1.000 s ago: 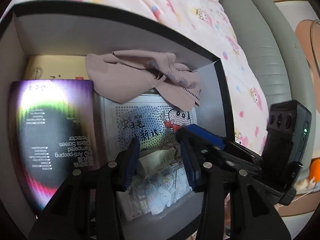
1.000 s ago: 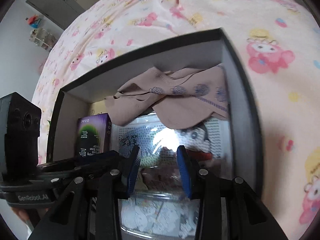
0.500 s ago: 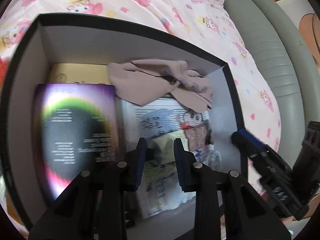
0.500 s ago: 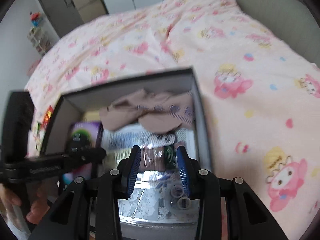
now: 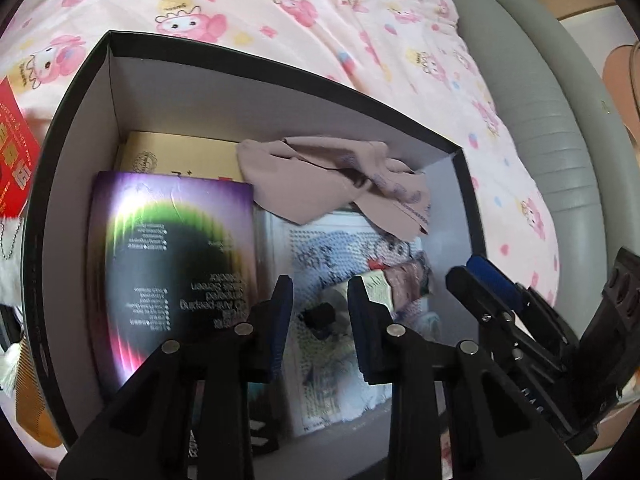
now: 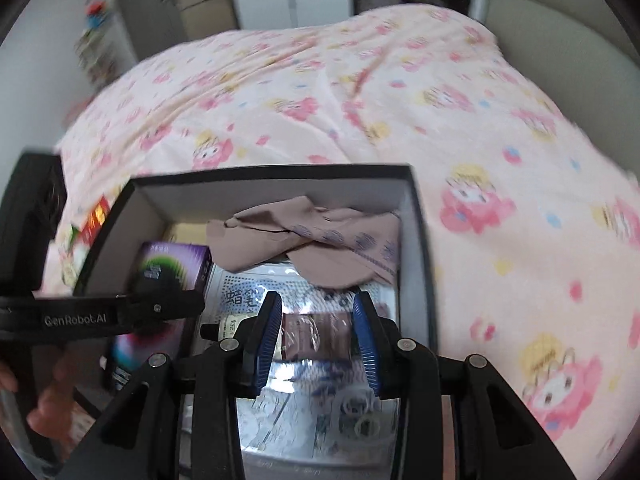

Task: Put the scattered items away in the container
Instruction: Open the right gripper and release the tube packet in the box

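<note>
A black-rimmed box (image 5: 280, 66) (image 6: 280, 170) sits on the bed. It holds a purple carton (image 5: 172, 264) (image 6: 172, 264), a beige cloth (image 5: 320, 180) (image 6: 300, 240), a cartoon-printed packet (image 5: 320, 248) and a brown packet (image 5: 408, 280) (image 6: 316, 332). My left gripper (image 5: 320, 292) (image 6: 188, 306) hovers over the box with its jaws narrowly apart. A small black thing (image 5: 320, 314) shows in the gap, and neither pad touches it. My right gripper (image 6: 316, 300) (image 5: 476, 276) is open above the box's right side. The brown packet lies below it, apart from its fingers.
The pink cartoon bedcover (image 6: 360, 100) spreads all round the box. A grey padded headboard (image 5: 540, 100) runs along the right. A red card (image 5: 12, 152) lies left of the box. A person's hand (image 6: 48, 400) grips the left tool. Cupboards (image 6: 208, 0) stand beyond the bed.
My right gripper has lifted and drawn back out of the box towards its right wall. My left gripper's jaws have narrowed, and it has tipped a little over the box.
</note>
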